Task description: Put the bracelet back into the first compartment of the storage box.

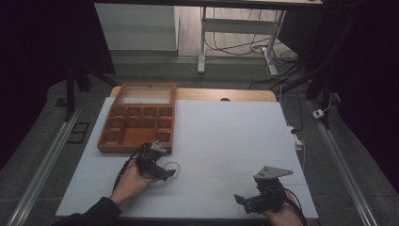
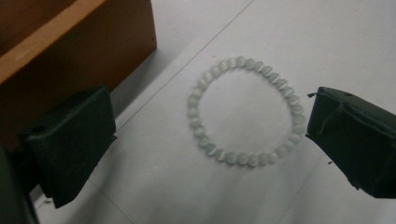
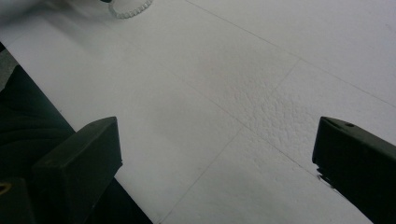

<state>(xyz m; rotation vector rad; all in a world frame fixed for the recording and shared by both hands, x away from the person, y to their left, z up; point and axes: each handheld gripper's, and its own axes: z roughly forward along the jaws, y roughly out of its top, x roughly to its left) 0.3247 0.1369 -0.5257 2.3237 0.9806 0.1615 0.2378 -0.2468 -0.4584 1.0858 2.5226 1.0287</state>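
- While hovering over the white table cover (image 1: 221,136), left gripper (image 2: 210,130) spread wide, jaws either side of a pale bead bracelet (image 2: 246,111) without touching it.
- Bracelet lying flat as a ring on the cover, just beside the near corner of a wooden compartment tray (image 1: 137,123).
- Right gripper (image 3: 217,163) also spread wide, holding nothing, well apart near the cover's near right edge.
- No readable writing or labels.

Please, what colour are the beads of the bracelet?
The bracelet beads are pale, milky greenish-white, best seen in the left gripper view.
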